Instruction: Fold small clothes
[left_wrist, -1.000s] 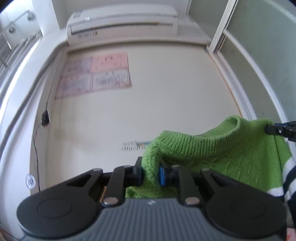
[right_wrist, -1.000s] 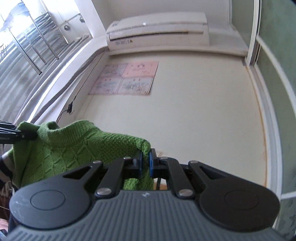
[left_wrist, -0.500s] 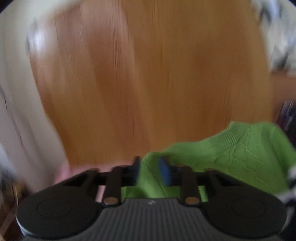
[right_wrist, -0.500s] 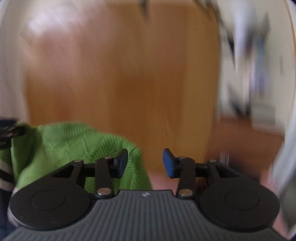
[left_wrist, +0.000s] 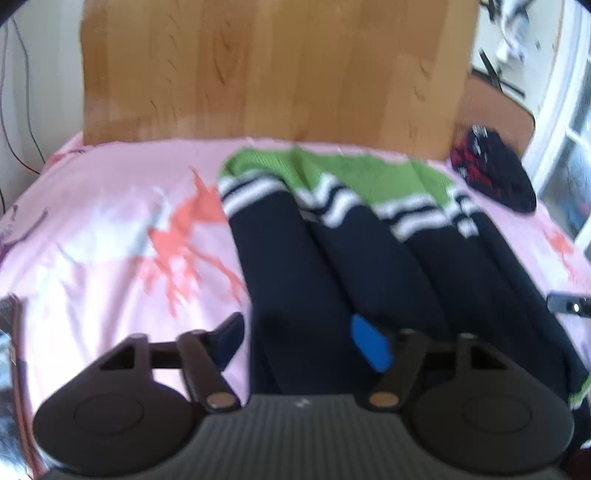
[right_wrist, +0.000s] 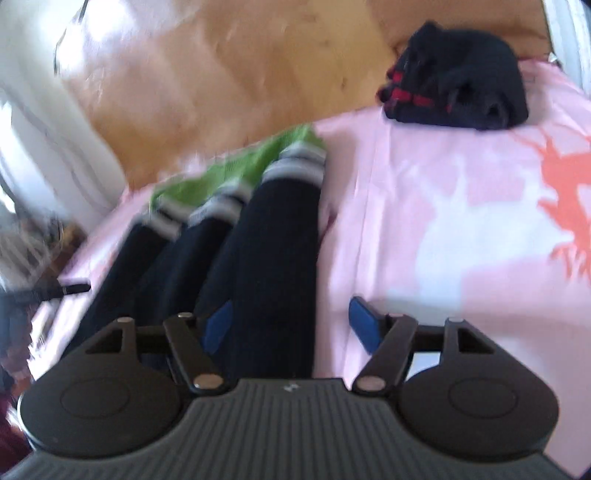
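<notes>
Left wrist view puts the sweater (left_wrist: 332, 229) straight ahead of your left gripper (left_wrist: 299, 339): its dark body runs away from you along the bed (left_wrist: 110, 229), with the white stripes and green part at the far end, close under the wooden headboard (left_wrist: 273, 70). Its long axis lines up with your fingers, so any fold across it means reaching sideways, not forward. That claw is spread wide and pinching nothing, the dark knit lying between and under the 2 blue pads.

In the right wrist view your right gripper (right_wrist: 290, 325) is spread as well and holds nothing; the sweater's right edge passes between its fingers, with most of the cloth to its left. The 2 grippers look about equally near, each at 1 near corner of the garment.

Room is uneven, by my reading. Bare pink sheet lies open on both sides of the sweater, so a side-to-middle fold has space. The far end has little: the green part sits almost at the headboard edge. A dark bundle with red marks (right_wrist: 458, 70) rests near the bed's far right corner, well apart from the sweater.
</notes>
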